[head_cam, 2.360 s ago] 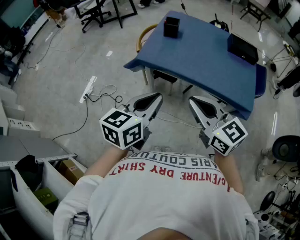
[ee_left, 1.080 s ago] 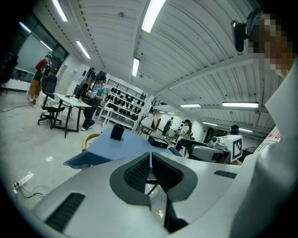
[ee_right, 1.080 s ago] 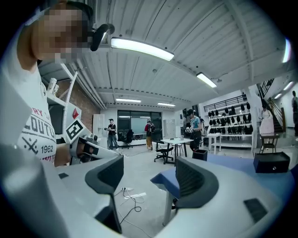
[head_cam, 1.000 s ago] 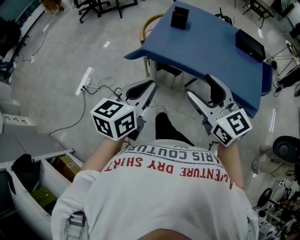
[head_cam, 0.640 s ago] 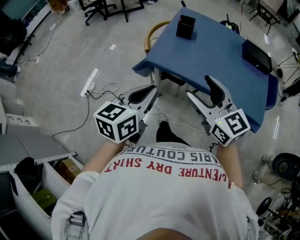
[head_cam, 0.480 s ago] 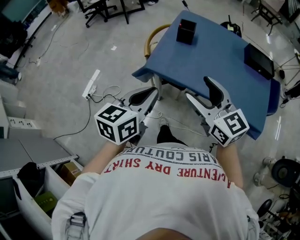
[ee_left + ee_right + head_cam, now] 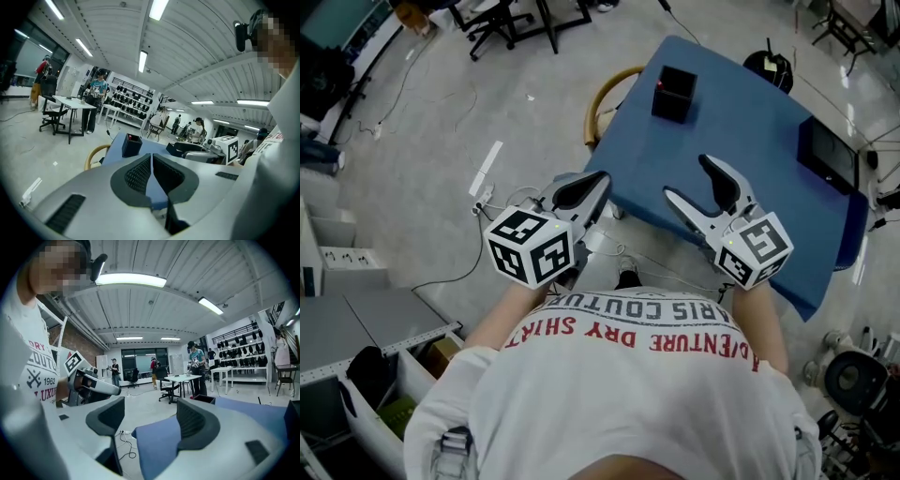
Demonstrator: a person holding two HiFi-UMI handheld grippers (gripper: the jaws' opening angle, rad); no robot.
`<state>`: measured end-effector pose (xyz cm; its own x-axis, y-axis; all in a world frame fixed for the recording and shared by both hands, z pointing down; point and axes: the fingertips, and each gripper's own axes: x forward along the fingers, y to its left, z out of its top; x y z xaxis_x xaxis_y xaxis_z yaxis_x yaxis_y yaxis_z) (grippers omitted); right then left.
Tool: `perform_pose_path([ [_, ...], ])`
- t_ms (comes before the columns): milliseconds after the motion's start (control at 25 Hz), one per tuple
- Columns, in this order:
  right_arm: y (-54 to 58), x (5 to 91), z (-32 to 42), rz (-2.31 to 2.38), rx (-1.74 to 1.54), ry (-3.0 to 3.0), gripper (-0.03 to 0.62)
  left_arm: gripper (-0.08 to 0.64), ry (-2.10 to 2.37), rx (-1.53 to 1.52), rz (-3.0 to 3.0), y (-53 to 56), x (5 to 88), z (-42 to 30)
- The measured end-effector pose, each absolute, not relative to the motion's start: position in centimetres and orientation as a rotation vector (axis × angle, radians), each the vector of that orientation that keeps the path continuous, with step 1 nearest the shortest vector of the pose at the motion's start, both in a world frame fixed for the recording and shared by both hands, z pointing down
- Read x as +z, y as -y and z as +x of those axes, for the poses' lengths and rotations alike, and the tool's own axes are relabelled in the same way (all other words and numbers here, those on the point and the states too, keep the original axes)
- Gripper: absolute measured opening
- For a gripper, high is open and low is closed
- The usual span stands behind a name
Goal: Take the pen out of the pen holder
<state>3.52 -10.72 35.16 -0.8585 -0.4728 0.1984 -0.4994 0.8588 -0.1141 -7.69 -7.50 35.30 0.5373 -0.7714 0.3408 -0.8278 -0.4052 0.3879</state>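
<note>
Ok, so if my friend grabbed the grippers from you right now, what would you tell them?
Left gripper: jaws together, nothing in them, at the near edge of the blue table.
Right gripper: jaws apart, empty, over the near part of the table.
Pen holder: black, upright at the table's far end, beyond both grippers. The pen shows only as a red tip inside it.
Done: nothing yet, the holder is untouched.
Left: reach the holder, grip the pen, lift it out.

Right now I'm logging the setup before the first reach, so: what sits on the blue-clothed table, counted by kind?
Black square pen holder: 1
Red-tipped pen standing inside it: 1
Flat black rectangular slab: 1
Total: 3
</note>
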Motion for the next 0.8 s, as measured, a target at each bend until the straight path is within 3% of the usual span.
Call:
perform_pose_path([
  [800,17.7,34.9,3.0,0.772,0.175,2.851,0.331,0.038,1.295,0.091,2.301,14.5,35.4,-7.9],
])
